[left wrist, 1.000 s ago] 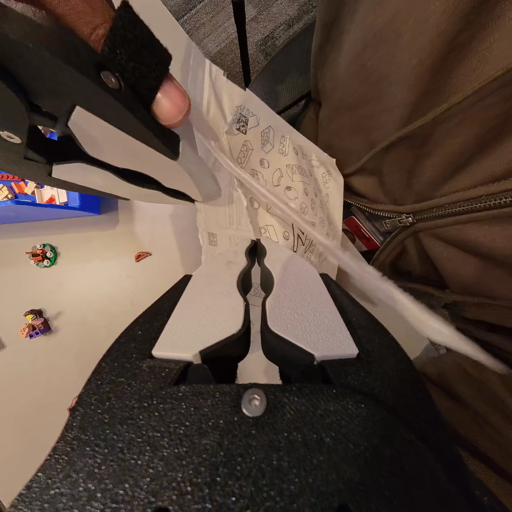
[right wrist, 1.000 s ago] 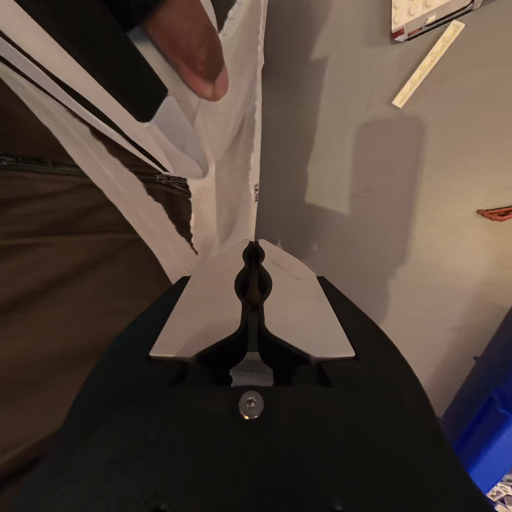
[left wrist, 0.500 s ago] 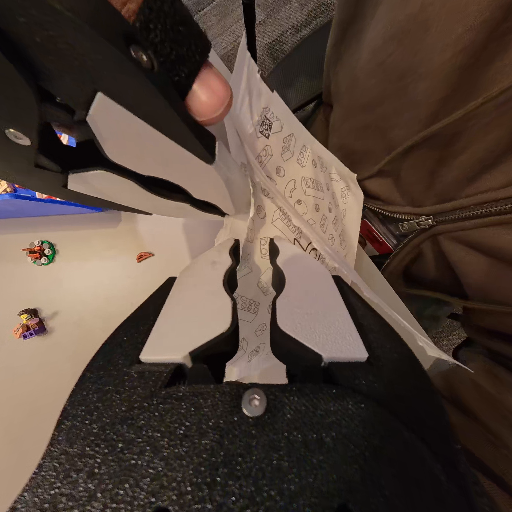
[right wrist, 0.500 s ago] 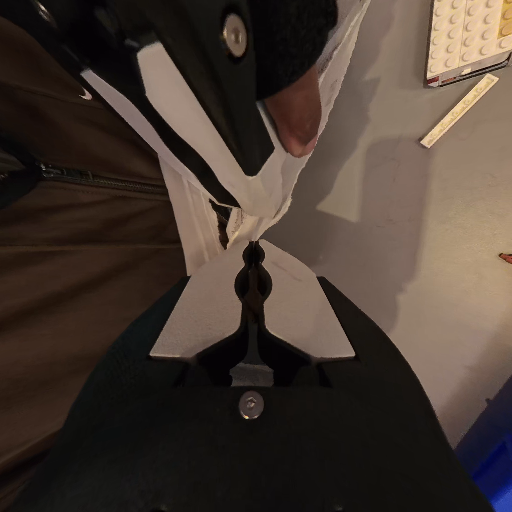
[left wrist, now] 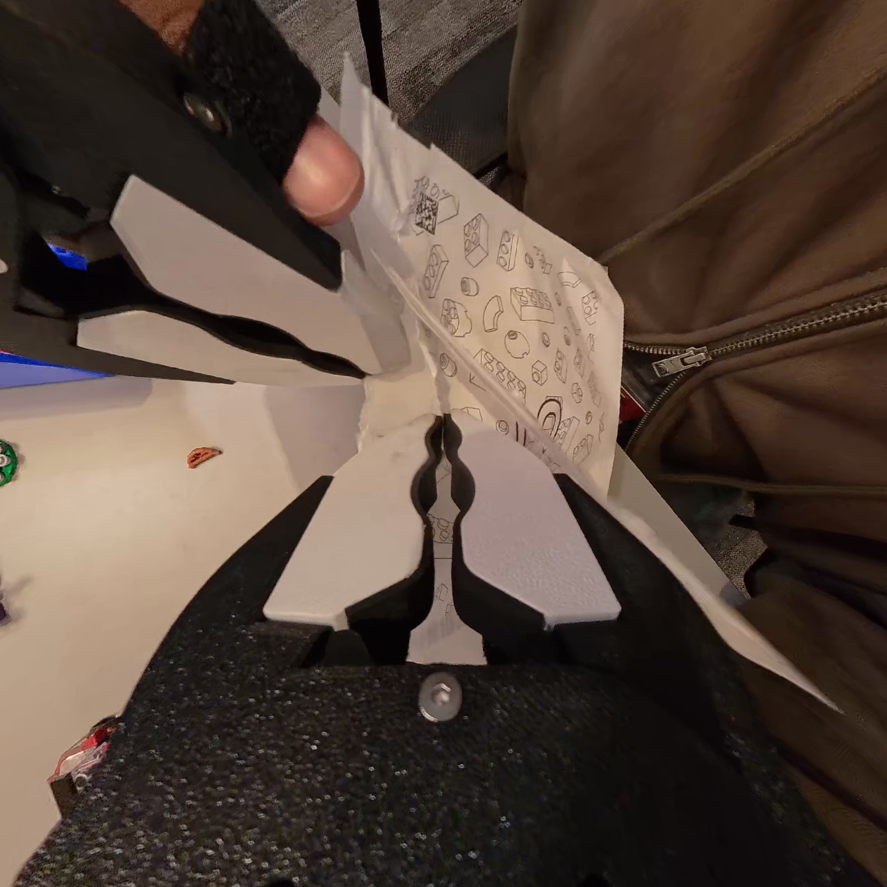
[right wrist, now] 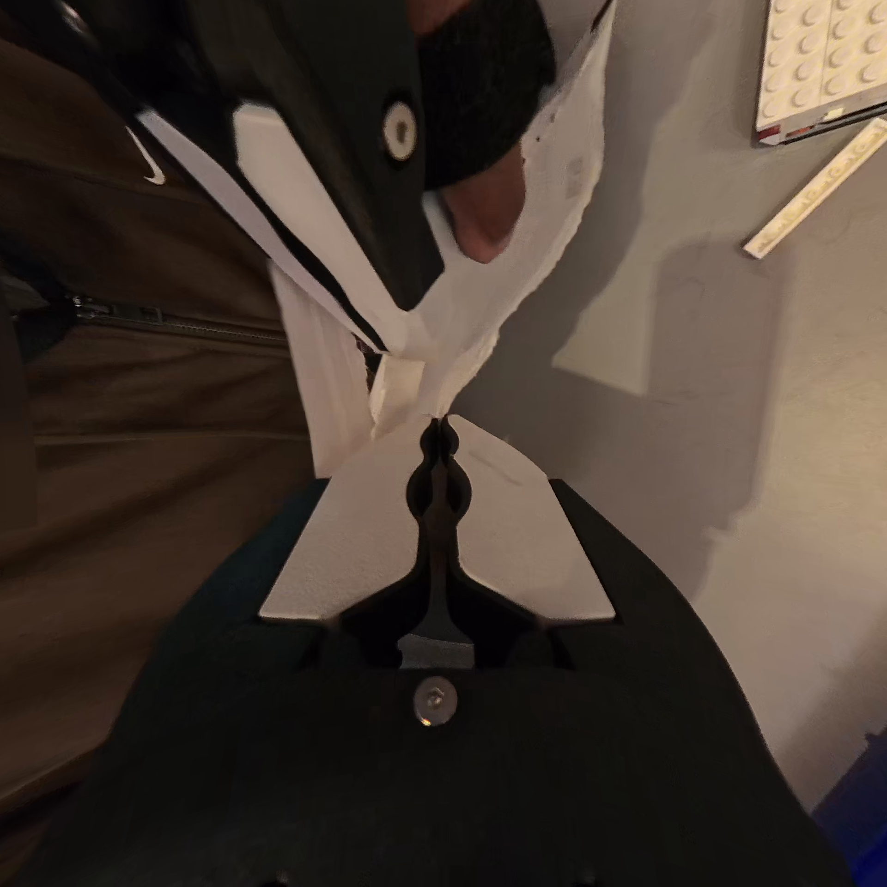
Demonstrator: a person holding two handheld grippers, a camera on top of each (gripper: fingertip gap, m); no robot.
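A torn white paper bag [left wrist: 518,297] printed with line drawings of bricks hangs between my two grippers, above the table edge. My left gripper [left wrist: 442,423] is shut on it; the paper runs down between the white fingers [left wrist: 365,528]. My right gripper [right wrist: 441,422] is shut on a twisted end of the same bag [right wrist: 552,216]. In the left wrist view the right gripper [left wrist: 379,369] comes in from the upper left, its tips close to mine, with a person's fingertip [left wrist: 326,187] against the paper. In the right wrist view the left gripper [right wrist: 389,345] reaches in from above.
A person in a brown zip jacket [left wrist: 720,240] stands close behind the bag. On the pale table [left wrist: 120,552] lie a small orange piece [left wrist: 204,456], a green round build [left wrist: 5,463] and a blue bin [left wrist: 29,374]. A beige studded plate [right wrist: 825,62] and strip [right wrist: 816,192] lie far right. Less than 4 cm separates the two grippers' tips. Both grippers' tips are roughly 15 cm from the beige studded plate [right wrist: 825,62].
My left gripper opened half a second ago with the bag loose between its fingers, then shut on the paper again. The two grippers drew closer together; the right stayed shut on the bag.
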